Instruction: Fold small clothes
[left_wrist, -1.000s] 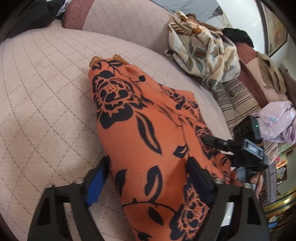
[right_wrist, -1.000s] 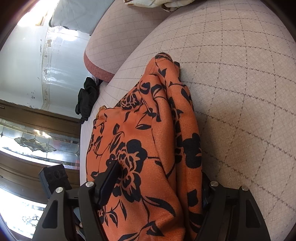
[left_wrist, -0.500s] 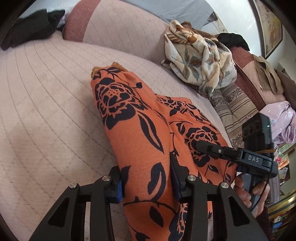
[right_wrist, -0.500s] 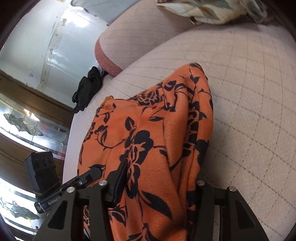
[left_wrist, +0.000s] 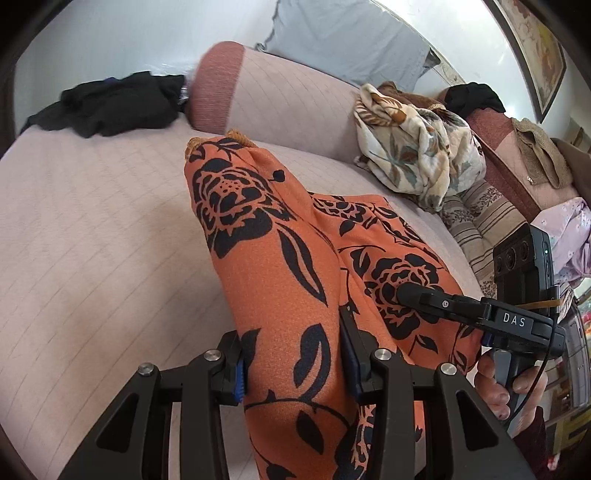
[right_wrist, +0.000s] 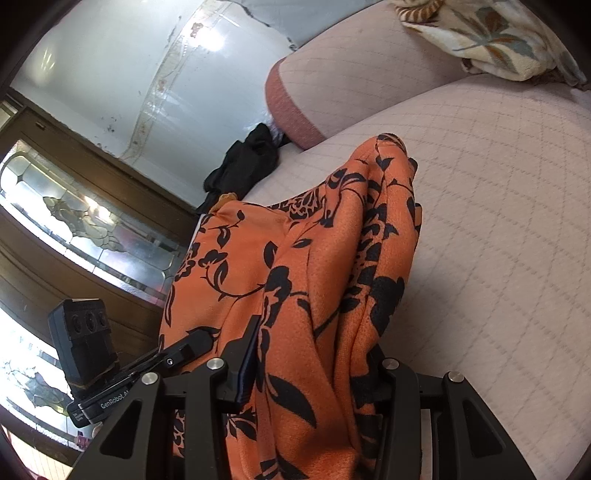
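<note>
An orange garment with black flowers (left_wrist: 266, 236) is lifted off the pale quilted sofa seat (left_wrist: 92, 229); its far end trails on the seat. My left gripper (left_wrist: 295, 369) is shut on one bunched edge of it. My right gripper (right_wrist: 310, 369) is shut on another bunched edge of the same garment (right_wrist: 314, 266). The right gripper also shows in the left wrist view (left_wrist: 480, 314), close beside on the right. The left gripper shows in the right wrist view (right_wrist: 122, 373), at the lower left.
A black garment (left_wrist: 110, 103) lies at the seat's far left. A cream floral cloth (left_wrist: 417, 162) is heaped against the sofa back, with more clothes (left_wrist: 561, 236) at the right. A dark wooden door with glass panels (right_wrist: 66, 229) stands beyond the sofa.
Both grippers closed on the garment's edges and rose, lifting the near part off the seat. The two grippers came closer together.
</note>
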